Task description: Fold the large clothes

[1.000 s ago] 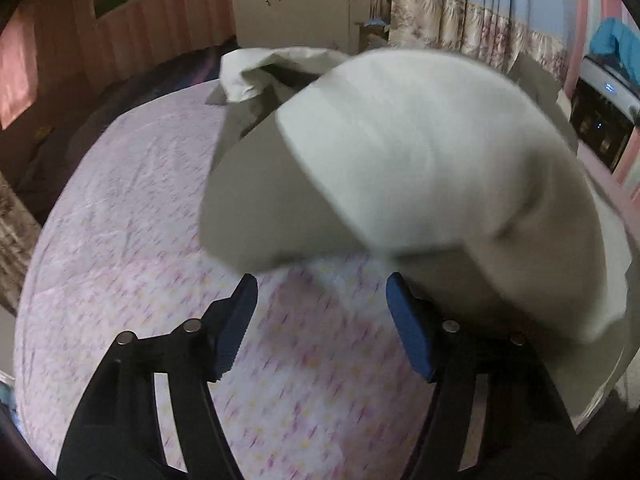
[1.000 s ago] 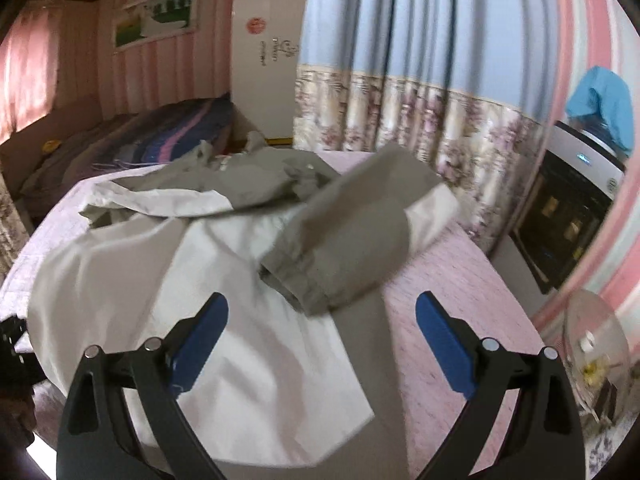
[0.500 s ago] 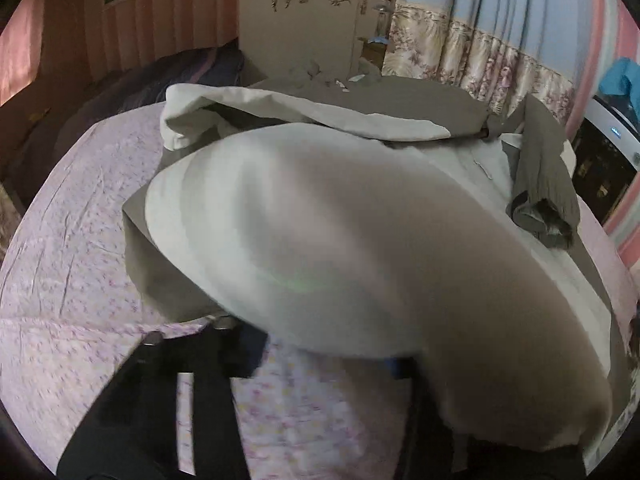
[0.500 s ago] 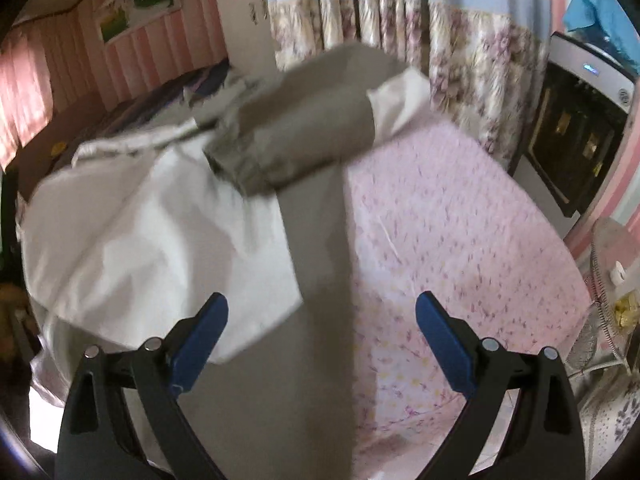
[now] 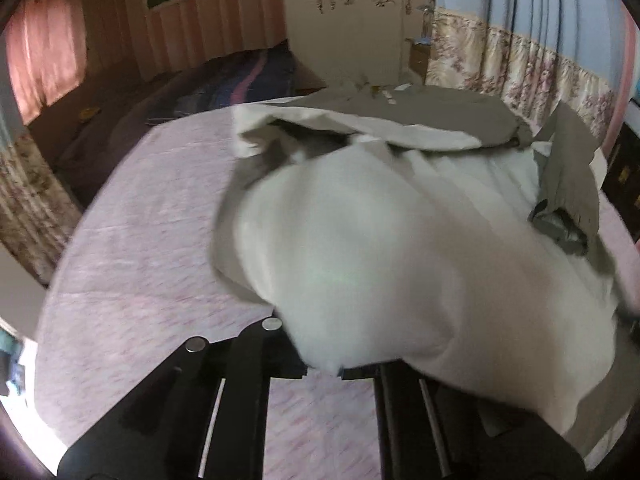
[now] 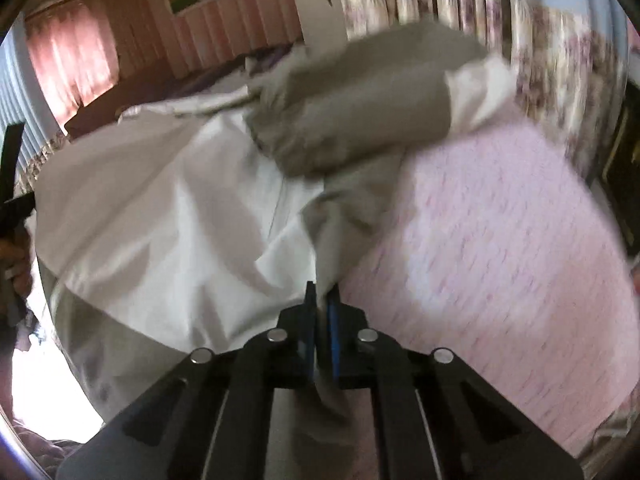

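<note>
- In the left wrist view the left gripper [image 5: 322, 372] points low across the pink bed [image 5: 140, 248], its black arms coming up from the bottom edge of the frame.
- Its fingertips are buried under a blurred white fold of the jacket [image 5: 380, 272], so I cannot tell whether the jaws are pinched together or apart.
- That white fold drapes straight over the front of the left gripper and spreads forward and right; a grey-olive edge of the jacket shows along its left side, lying on the bed.
- Farther off, toward the far edge of the bed, the jacket's grey-olive part and a white flap lie bunched; a grey-olive sleeve [image 5: 572, 184] with its cuff hangs at the bed's right side.
- In the right wrist view the right gripper [image 6: 321, 300] reaches forward at a low angle, jaws pressed together on a narrow grey-olive strip of the jacket [image 6: 180, 216] that rises from between the blue pads [image 6: 332, 320].
- The white body of the jacket spreads to the left of the right gripper; the grey-olive sleeve [image 6: 360, 108] lies folded across it ahead, blurred.
- Bare pink bed [image 6: 500, 240] fills the area right of the right gripper.
- At the left edge of this view a hand [image 6: 16, 272] and a black gripper part show beside the jacket.
</note>
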Demonstrator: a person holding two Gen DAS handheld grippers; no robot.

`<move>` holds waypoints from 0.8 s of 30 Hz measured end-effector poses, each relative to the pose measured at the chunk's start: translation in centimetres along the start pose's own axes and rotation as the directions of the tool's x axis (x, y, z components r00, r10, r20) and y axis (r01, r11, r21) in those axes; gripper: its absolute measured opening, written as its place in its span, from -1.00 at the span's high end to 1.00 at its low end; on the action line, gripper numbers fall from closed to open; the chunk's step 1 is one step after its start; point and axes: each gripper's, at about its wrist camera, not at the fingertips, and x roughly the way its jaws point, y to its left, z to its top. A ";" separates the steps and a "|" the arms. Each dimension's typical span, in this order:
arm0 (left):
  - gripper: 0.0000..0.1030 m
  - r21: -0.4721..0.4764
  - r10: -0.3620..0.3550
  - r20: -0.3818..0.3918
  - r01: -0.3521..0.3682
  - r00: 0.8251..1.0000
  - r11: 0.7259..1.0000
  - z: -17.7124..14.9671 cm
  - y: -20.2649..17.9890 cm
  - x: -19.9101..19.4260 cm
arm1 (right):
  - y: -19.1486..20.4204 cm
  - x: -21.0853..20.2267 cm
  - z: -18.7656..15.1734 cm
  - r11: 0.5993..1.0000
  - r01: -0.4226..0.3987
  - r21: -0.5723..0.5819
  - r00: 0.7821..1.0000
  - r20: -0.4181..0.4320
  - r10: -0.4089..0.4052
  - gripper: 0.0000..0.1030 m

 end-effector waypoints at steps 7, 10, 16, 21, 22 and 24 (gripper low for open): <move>0.98 0.001 0.066 -0.018 -0.066 0.998 0.998 -2.4 3.0 -5.9 | -2.4 -3.5 4.0 0.996 0.086 -0.007 0.988 0.130 -0.085 0.90; 0.99 0.006 0.055 -0.015 -0.055 0.998 0.998 -3.2 2.6 -7.6 | -2.8 -4.5 4.7 0.993 0.115 -0.004 0.983 0.142 -0.113 0.90; 0.98 0.022 -0.025 0.091 0.023 0.996 0.999 -1.3 1.3 -10.7 | -3.2 -4.5 5.5 0.991 0.129 0.028 0.982 0.137 -0.131 0.60; -0.35 0.141 0.019 0.112 -0.034 0.994 0.989 -0.1 0.4 -9.5 | -3.4 -6.0 6.0 0.973 0.222 0.057 0.956 0.185 -0.229 -0.62; -0.48 0.147 0.026 0.119 -0.044 0.993 0.988 -0.5 0.6 -9.5 | -3.2 -6.6 6.0 0.976 0.207 0.062 0.957 0.192 -0.216 -0.62; -0.71 0.143 0.007 0.098 -0.021 0.995 0.990 -1.7 1.3 -9.2 | -2.3 -6.8 5.7 0.983 0.174 0.054 0.964 0.194 -0.182 -0.65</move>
